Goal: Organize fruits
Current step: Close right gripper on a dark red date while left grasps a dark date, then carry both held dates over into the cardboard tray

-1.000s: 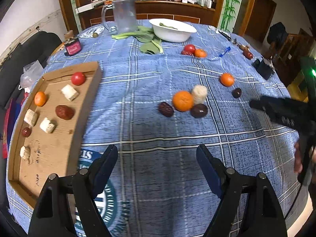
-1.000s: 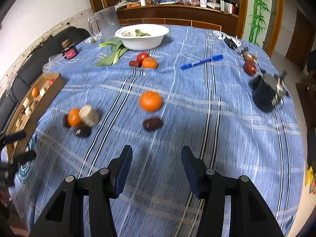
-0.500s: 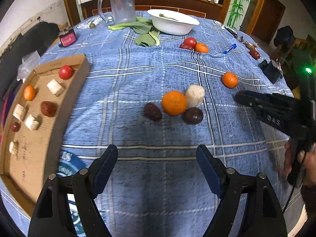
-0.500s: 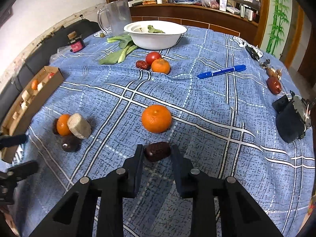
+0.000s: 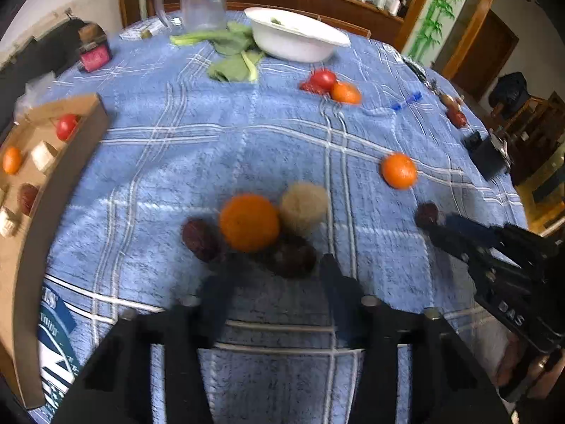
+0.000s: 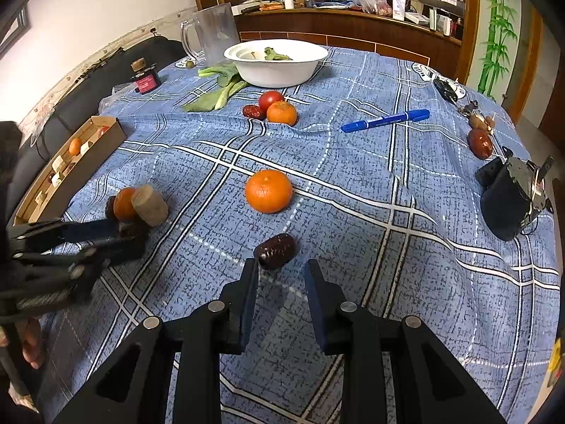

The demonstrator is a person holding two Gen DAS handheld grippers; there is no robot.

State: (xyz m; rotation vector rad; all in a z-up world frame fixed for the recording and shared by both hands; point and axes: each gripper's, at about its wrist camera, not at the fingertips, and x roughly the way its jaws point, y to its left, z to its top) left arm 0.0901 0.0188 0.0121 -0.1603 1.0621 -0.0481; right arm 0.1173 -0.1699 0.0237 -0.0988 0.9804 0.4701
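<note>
Two wrinkled dark dates are flanked. The right gripper [image 6: 280, 265] is clamped on the glossy date [image 6: 275, 251]. The left gripper [image 5: 282, 265], jaws just closing, is set astride the blurred date [image 5: 293, 258] beside a mandarin [image 5: 249, 222]; whether it is pressed cannot be told. Open tablecloth [image 6: 353, 247] is left between the two dates.

White wall [image 6: 106, 10], wooden sideboard [image 6: 353, 28], perhaps a dark sofa [image 6: 88, 92] beside it.
</note>
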